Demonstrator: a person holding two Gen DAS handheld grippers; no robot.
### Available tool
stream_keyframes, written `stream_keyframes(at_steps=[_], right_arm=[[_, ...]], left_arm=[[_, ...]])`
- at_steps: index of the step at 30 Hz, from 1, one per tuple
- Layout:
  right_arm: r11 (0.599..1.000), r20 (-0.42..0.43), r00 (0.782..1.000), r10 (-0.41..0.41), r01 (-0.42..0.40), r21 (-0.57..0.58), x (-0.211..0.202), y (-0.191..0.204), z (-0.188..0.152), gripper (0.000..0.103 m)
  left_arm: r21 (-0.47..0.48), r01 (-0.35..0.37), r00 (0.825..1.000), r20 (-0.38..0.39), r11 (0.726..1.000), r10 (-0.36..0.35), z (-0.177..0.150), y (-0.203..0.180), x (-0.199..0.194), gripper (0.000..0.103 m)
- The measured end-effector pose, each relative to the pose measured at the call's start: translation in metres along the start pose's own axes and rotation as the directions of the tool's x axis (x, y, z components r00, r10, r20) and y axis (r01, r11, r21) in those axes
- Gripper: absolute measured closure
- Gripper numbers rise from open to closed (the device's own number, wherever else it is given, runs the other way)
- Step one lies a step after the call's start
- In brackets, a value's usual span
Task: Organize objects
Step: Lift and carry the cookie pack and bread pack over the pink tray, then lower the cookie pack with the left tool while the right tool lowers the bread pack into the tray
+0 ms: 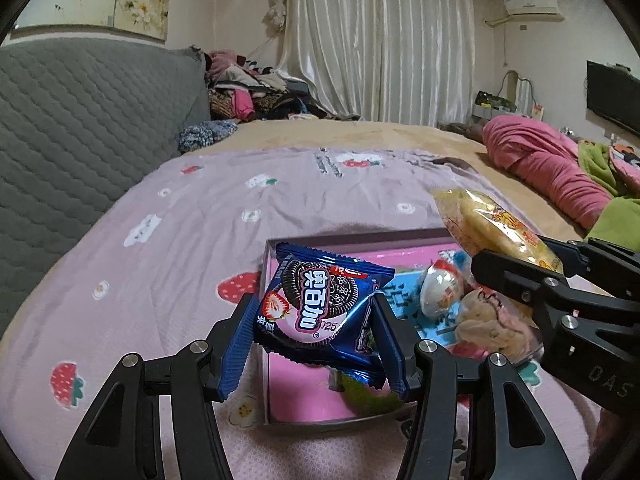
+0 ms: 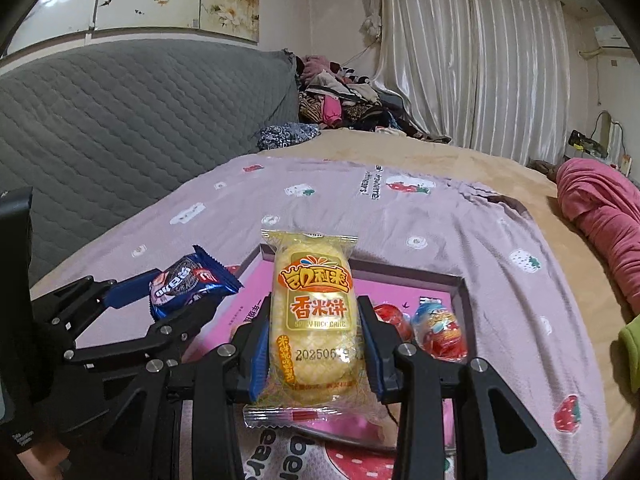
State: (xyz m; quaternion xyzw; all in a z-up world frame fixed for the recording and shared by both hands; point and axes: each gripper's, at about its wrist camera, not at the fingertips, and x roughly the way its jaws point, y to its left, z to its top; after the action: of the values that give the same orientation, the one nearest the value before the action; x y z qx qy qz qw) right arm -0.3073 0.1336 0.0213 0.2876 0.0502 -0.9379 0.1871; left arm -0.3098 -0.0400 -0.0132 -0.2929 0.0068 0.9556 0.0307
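My left gripper (image 1: pixel 316 320) is shut on a blue cookie packet (image 1: pixel 320 308) and holds it over the left part of a shallow pink box (image 1: pixel 296 392) on the bed. The same packet (image 2: pixel 188 284) and left gripper (image 2: pixel 160 304) show at the left of the right wrist view. My right gripper (image 2: pixel 314 336) is shut on a yellow rice cake packet (image 2: pixel 314 312), held upright above the pink box (image 2: pixel 456 280). That rice cake packet (image 1: pixel 496 228) and the right gripper (image 1: pixel 532 280) appear at the right of the left wrist view. Wrapped sweets (image 2: pixel 438 328) (image 1: pixel 440 292) lie inside the box.
The box rests on a lilac strawberry-print sheet (image 1: pixel 192 240) over a tan blanket (image 2: pixel 440 160). A grey quilted headboard (image 1: pixel 80 128) stands at the left. Piled clothes (image 1: pixel 256 92) lie at the back, and a pink bundle (image 1: pixel 540 160) and green cloth (image 1: pixel 616 220) at the right.
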Motion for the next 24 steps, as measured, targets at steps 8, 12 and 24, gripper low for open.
stream_keyframes(at_steps=[8, 12, 24], right_arm=[[1.000, -0.017, 1.000, -0.015, 0.015, 0.016, 0.024, -0.009, -0.022, 0.064], [1.000, -0.029, 0.999, -0.019, 0.020, 0.006, 0.032, -0.010, -0.027, 0.064], [0.999, -0.050, 0.998, -0.033, 0.033, -0.005, 0.042, -0.012, -0.034, 0.064]], left_arm=[[-0.008, -0.013, 1.000, -0.022, 1.000, 0.012, -0.013, 0.009, 0.029, 0.045], [0.003, -0.011, 0.999, -0.035, 1.000, 0.012, -0.018, 0.007, 0.038, 0.045], [0.001, -0.025, 0.998, -0.061, 1.000, 0.025, -0.027, 0.007, 0.049, 0.045]])
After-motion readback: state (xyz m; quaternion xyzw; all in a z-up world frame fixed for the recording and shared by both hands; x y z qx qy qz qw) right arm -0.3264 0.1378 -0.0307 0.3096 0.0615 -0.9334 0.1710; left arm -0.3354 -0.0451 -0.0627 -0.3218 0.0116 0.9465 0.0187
